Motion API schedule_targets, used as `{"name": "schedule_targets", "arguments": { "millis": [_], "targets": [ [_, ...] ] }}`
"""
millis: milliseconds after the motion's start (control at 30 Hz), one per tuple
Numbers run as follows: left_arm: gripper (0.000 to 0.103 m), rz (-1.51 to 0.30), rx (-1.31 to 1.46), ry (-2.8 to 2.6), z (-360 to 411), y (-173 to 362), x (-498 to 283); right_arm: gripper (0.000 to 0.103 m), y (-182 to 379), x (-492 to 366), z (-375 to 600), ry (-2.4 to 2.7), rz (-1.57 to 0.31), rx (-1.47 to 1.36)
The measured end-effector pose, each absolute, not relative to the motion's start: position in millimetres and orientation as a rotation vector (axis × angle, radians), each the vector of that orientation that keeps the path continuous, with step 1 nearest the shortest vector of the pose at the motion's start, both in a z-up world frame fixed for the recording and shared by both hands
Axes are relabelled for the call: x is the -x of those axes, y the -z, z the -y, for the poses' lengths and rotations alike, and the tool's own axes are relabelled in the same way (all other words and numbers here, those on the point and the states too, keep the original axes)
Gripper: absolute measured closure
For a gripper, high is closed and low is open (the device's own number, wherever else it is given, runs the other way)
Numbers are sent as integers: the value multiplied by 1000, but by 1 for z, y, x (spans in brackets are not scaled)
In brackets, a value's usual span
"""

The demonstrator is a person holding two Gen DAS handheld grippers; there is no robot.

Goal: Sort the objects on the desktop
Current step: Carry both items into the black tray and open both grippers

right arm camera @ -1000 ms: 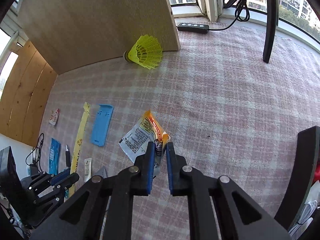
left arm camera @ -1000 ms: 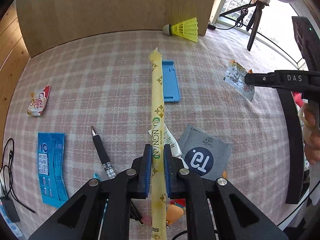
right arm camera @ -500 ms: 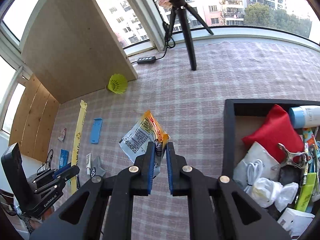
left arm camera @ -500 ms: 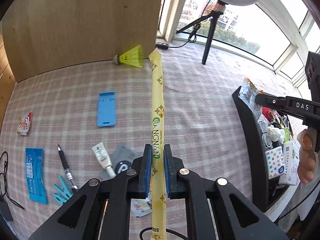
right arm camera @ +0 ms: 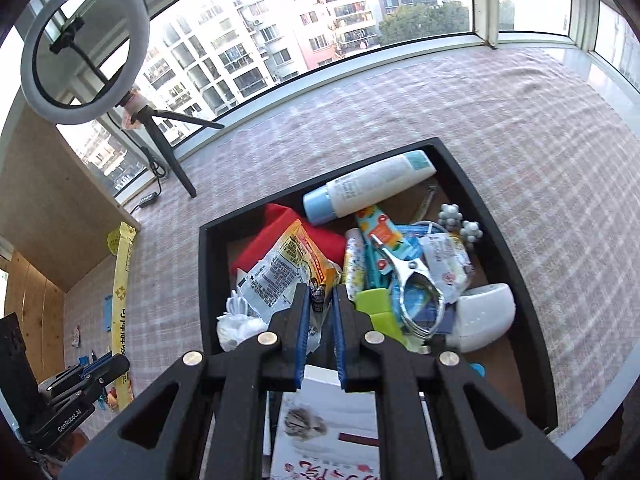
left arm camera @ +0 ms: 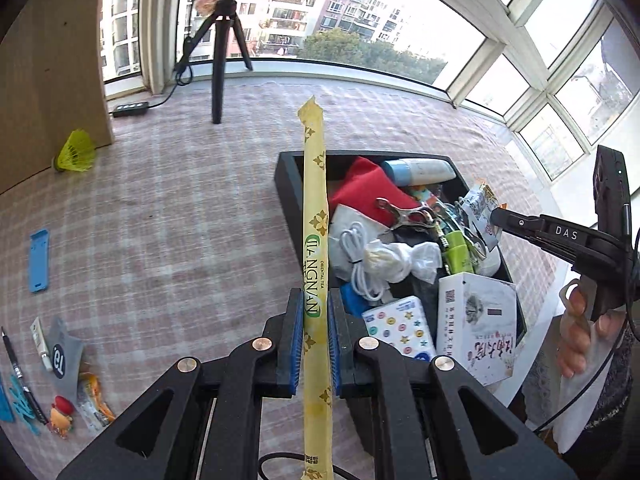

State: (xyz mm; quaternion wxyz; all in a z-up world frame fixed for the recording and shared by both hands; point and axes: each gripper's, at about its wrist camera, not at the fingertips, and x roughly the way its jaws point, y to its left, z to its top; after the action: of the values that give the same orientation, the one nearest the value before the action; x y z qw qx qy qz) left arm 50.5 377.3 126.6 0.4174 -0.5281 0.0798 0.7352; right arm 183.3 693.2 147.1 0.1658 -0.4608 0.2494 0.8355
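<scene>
My left gripper [left arm camera: 315, 312] is shut on a long yellow tea stick packet [left arm camera: 314, 208] and holds it upright above the left wall of the black storage box [left arm camera: 289, 196]. My right gripper [right arm camera: 320, 312] is shut on a white and orange snack packet [right arm camera: 286, 276] and holds it over the box [right arm camera: 504, 240], which is full of items. The right gripper also shows in the left wrist view [left arm camera: 494, 216] with the snack packet [left arm camera: 478, 204]. The left gripper [right arm camera: 108, 364] and tea stick [right arm camera: 122, 292] show in the right wrist view.
On the pink checked cloth to the left lie a yellow shuttlecock [left arm camera: 76, 156], a blue phone stand [left arm camera: 39, 260], a grey sachet [left arm camera: 62, 356], a pen [left arm camera: 18, 368] and small packets. A tripod [left arm camera: 218, 52] with a ring light [right arm camera: 84, 48] stands at the back by a wooden board [left arm camera: 48, 72].
Both grippers have swung right with their packets, from over the cluttered cloth to above the black box. Both stay shut.
</scene>
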Motion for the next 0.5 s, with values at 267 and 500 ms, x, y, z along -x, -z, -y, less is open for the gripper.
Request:
{"name": "schedule_targets", "arguments": {
  "millis": [267,500],
  "targets": [
    [93,-285,1251,-1719,-448,-141,-96,92,-144,-240,-742,-2250,-716,1251],
    [93,-374,1197,-1693,-486,-145,-111,91,-135,-261,-757,-2208,-724,1264]
  ]
}}
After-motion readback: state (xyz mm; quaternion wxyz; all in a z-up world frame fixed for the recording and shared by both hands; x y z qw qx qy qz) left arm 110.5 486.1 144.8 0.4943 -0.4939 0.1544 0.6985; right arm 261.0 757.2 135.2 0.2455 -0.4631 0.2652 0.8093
